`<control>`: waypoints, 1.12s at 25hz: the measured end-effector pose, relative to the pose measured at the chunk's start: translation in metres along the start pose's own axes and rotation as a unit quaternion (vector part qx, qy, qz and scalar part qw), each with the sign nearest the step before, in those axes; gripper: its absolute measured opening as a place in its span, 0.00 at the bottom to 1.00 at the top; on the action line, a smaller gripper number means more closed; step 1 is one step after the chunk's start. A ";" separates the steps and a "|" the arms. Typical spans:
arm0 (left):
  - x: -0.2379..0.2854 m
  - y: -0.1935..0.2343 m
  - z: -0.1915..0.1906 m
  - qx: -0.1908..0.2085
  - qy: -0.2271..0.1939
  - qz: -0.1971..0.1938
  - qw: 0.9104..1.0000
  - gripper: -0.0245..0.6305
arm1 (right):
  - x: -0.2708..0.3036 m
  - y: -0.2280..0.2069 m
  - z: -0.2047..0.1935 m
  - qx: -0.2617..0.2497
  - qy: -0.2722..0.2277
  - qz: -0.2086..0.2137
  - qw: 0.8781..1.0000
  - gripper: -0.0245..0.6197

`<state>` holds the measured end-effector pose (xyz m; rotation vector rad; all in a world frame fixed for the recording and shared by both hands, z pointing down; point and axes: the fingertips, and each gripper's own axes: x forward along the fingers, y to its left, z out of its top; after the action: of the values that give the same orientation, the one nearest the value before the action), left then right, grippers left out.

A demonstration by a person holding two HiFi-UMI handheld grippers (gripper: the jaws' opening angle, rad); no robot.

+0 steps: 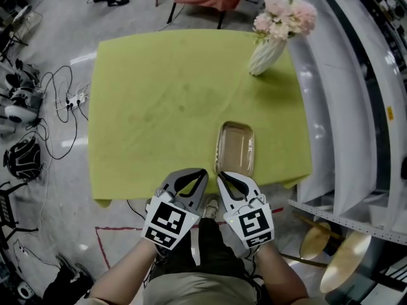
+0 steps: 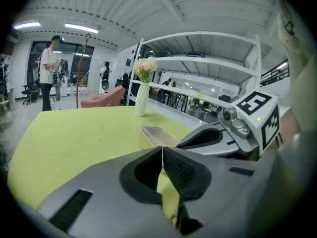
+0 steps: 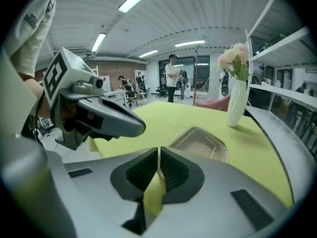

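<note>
Two tools sit side by side at the near edge of a yellow-green cloth (image 1: 159, 100) that covers the desk. The left tool (image 1: 203, 172) is closed: in the left gripper view its pads meet at the tip with nothing caught between them, and only cloth colour shows through the gap behind. The right tool (image 1: 220, 176) is closed and empty in the same way in the right gripper view. Their tips point toward each other and are nearly touching.

A clear tray (image 1: 220, 146) lies flat on the cloth, near the front edge and right of centre. It is just ahead of the right tool's tip and apart from it. From the left tool it lies ahead and a little to the right, also untouched. The tray looks empty.

At the far right corner, well apart from both tools, a ribbed white vase (image 1: 266, 56) stands with pale pink flowers (image 1: 284, 14). A white rack (image 1: 331, 107) runs along the desk's right side.
</note>
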<state>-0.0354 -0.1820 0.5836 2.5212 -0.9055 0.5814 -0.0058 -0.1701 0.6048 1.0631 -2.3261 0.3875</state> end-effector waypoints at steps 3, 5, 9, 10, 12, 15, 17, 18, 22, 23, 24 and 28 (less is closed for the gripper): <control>0.015 -0.006 -0.011 -0.018 0.017 -0.021 0.999 0.11 | 0.000 0.000 0.000 0.021 -0.007 0.014 1.000 0.07; 0.022 -0.007 -0.018 -0.033 0.025 -0.027 0.999 0.12 | 0.000 0.000 0.000 0.025 -0.011 0.020 0.999 0.07; 0.031 -0.004 -0.025 -0.054 0.029 -0.029 0.998 0.13 | 0.000 0.002 0.001 0.022 -0.017 0.033 0.999 0.07; 0.033 -0.004 -0.026 -0.061 0.028 -0.031 0.997 0.13 | 0.001 0.002 0.001 0.021 -0.017 0.035 0.999 0.07; 0.036 -0.004 -0.028 -0.074 0.026 -0.036 0.996 0.13 | 0.000 0.002 -0.001 0.022 -0.015 0.039 0.999 0.07; 0.040 -0.005 -0.034 -0.077 0.039 -0.037 0.996 0.13 | -0.002 0.004 0.000 0.025 -0.026 0.055 0.998 0.07; 0.042 -0.003 -0.040 -0.071 0.053 -0.030 0.996 0.13 | -0.003 0.008 0.004 0.012 -0.037 0.065 0.997 0.07; 0.043 -0.001 -0.043 -0.069 0.059 -0.025 0.996 0.13 | -0.003 0.010 0.005 0.001 -0.037 0.068 0.997 0.07; 0.047 0.004 -0.049 -0.075 0.072 -0.011 0.995 0.12 | -0.005 0.012 0.010 -0.008 -0.047 0.075 0.996 0.07; 0.048 0.005 -0.049 -0.076 0.074 -0.009 0.994 0.12 | -0.007 0.011 0.013 -0.001 -0.056 0.078 0.995 0.07; 0.048 0.005 -0.050 -0.076 0.077 -0.006 0.994 0.12 | -0.009 0.011 0.016 0.008 -0.065 0.082 0.994 0.07; 0.049 0.008 -0.052 -0.071 0.091 0.008 0.993 0.12 | -0.021 0.012 0.027 0.038 -0.084 0.108 0.990 0.07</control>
<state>-0.0192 -0.1869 0.6535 2.2942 -0.8679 0.7141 -0.0137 -0.1623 0.5703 0.9112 -2.6063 0.4903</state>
